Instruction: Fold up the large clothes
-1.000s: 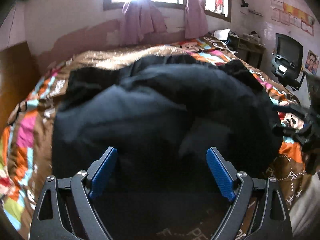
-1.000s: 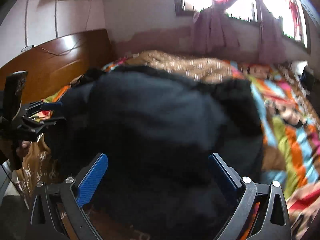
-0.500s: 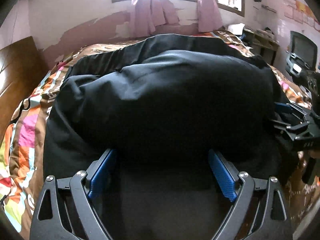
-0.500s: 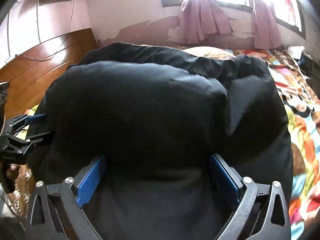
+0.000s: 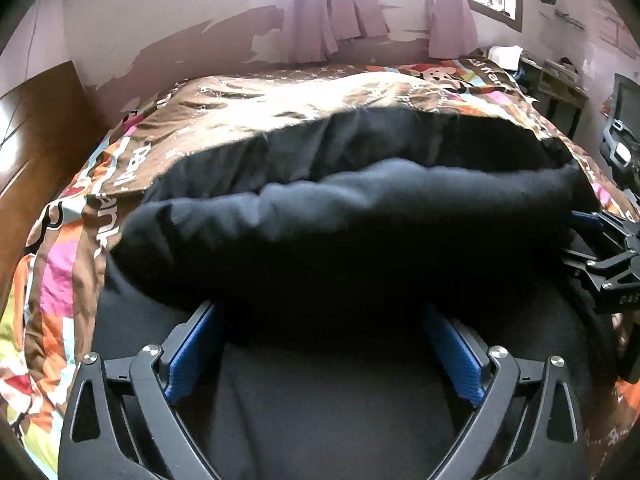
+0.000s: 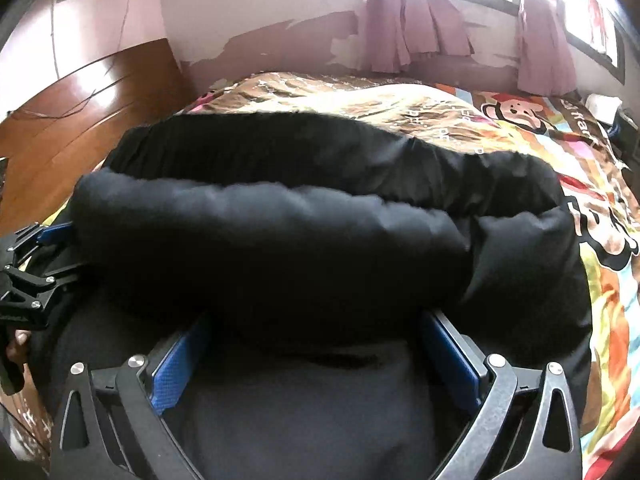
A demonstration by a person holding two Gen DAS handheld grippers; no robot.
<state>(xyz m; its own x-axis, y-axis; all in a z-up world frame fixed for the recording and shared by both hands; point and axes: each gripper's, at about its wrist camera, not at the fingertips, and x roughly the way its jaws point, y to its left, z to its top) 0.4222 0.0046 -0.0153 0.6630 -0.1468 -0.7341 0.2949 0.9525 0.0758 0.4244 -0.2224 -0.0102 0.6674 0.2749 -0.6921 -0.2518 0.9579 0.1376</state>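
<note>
A large black padded garment (image 5: 340,232) lies on the bed, its near part rolled over into a thick fold across the middle. My left gripper (image 5: 320,312) sits at the near edge; its jaws are opening, and the fold lies between them and hides the blue fingertips (image 5: 192,344). In the right wrist view the same garment (image 6: 280,248) drapes over my right gripper (image 6: 316,316), whose jaws stand wide around the fold. Each gripper shows in the other's view: the right gripper (image 5: 604,256) at the garment's right end, the left gripper (image 6: 32,272) at its left end.
A patterned brown and multicoloured bedspread (image 5: 260,108) covers the bed beyond the garment. A wooden headboard (image 6: 80,100) stands at the left. Pink curtains (image 5: 332,12) hang under a bright window on the far wall. A desk (image 5: 560,84) and a chair (image 5: 624,120) stand at the right.
The raised dome of black cloth has sunk and rolled away from me into a low fold, uncovering the far bedspread. Both grippers have moved forward, and the left jaws have spread a little.
</note>
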